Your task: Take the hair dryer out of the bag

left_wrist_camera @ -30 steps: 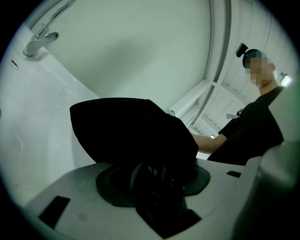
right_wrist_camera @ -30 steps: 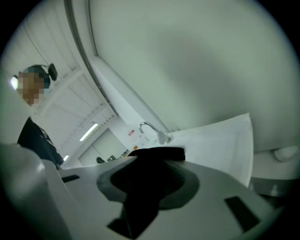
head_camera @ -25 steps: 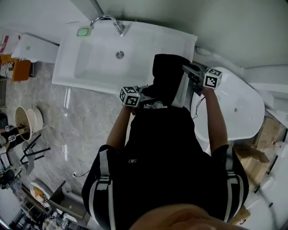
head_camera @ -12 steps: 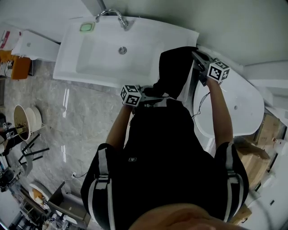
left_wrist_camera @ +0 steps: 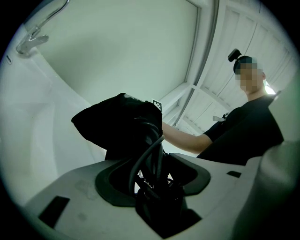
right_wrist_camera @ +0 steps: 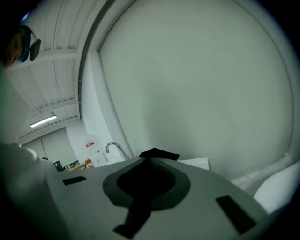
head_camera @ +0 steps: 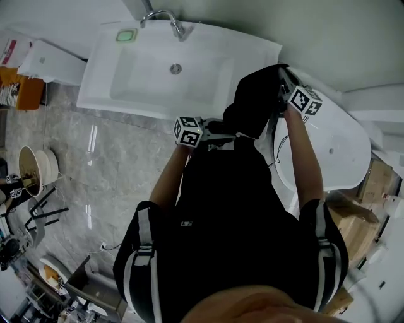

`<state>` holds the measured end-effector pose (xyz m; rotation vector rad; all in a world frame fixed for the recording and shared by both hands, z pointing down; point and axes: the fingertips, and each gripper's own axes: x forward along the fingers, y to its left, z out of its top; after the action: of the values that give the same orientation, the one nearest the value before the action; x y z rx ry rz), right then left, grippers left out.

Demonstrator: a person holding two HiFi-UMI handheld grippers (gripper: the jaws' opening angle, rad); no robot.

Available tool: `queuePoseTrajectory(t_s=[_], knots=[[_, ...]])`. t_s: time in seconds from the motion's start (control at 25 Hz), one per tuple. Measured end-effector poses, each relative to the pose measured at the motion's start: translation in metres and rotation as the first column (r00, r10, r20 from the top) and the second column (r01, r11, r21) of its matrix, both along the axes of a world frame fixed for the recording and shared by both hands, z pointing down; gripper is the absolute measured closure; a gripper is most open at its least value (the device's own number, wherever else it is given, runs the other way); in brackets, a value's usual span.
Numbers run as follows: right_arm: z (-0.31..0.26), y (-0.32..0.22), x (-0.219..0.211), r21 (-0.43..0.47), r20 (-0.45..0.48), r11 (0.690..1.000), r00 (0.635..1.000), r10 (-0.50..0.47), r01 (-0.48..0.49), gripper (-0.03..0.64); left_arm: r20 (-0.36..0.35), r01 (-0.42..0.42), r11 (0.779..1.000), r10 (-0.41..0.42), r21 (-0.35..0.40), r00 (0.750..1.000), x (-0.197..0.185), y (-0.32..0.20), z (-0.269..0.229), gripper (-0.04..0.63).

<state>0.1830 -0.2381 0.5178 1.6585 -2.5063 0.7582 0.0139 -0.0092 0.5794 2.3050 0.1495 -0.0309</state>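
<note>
A black fabric bag (head_camera: 255, 101) hangs between my two grippers, above the gap between the sink and a white oval fixture. My left gripper (head_camera: 218, 126) reaches in from the left, level. In the left gripper view its jaws (left_wrist_camera: 157, 187) are shut on a bundle of black cord (left_wrist_camera: 149, 154) that leads into the bag (left_wrist_camera: 117, 124). My right gripper (head_camera: 282, 82) holds the bag's upper right edge. In the right gripper view a flap of black cloth (right_wrist_camera: 158, 153) sticks out past its shut jaws (right_wrist_camera: 147, 183). The hair dryer's body is hidden.
The white sink (head_camera: 126, 94) with its tap (head_camera: 165, 16) lies to the left. The white oval fixture (head_camera: 338, 151) is on the right, with a thin cable (head_camera: 278, 148) hanging beside it. Bowls (head_camera: 38, 169) and clutter stand on the marble floor at far left. Cardboard (head_camera: 369, 195) sits at right.
Both grippers and the bag have shifted right and upward in the head view, away from the sink and towards the oval fixture. The right gripper has tilted.
</note>
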Motion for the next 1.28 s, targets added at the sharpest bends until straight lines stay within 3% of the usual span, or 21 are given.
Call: queuePoseTrajectory(t_s=[0.16,0.32,0.4,0.68,0.92,1.16,1.28], knots=[[-0.049,-0.003,-0.008,0.147,0.033,0.988,0.998,0.047,-0.051,0.552,-0.12,-0.004,0.998,-0.005,-0.068,0.993,0.016,0.0,-0.012,0.381],[-0.085,-0.012,-0.004,0.245,0.026,0.962,0.992,0.122,-0.125,0.552,-0.275,0.005,0.987,-0.049,-0.158,0.96,0.025,-0.011,-0.038,0.382],[-0.094,-0.015,0.002,0.271,0.023,0.948,0.986,0.167,-0.166,0.552,-0.316,0.012,0.984,-0.068,-0.176,0.946,0.027,-0.018,-0.047,0.382],[-0.12,-0.022,0.016,0.33,0.097,0.916,0.973,0.209,-0.229,0.552,-0.33,0.0,0.989,-0.049,-0.148,0.943,0.025,-0.036,-0.061,0.382],[-0.156,-0.022,0.026,0.379,0.282,0.876,0.939,0.196,-0.297,0.554,-0.352,-0.038,0.991,-0.009,-0.125,0.936,0.031,-0.038,-0.068,0.382],[-0.151,-0.037,0.001,0.37,0.266,0.906,0.958,0.107,-0.204,0.554,-0.385,-0.065,0.986,0.002,-0.152,0.923,0.064,-0.046,-0.053,0.387],[-0.148,-0.037,0.017,0.367,0.269,0.906,0.956,0.114,-0.211,0.554,-0.351,-0.071,0.984,0.011,-0.161,0.936,0.064,-0.051,-0.041,0.387]])
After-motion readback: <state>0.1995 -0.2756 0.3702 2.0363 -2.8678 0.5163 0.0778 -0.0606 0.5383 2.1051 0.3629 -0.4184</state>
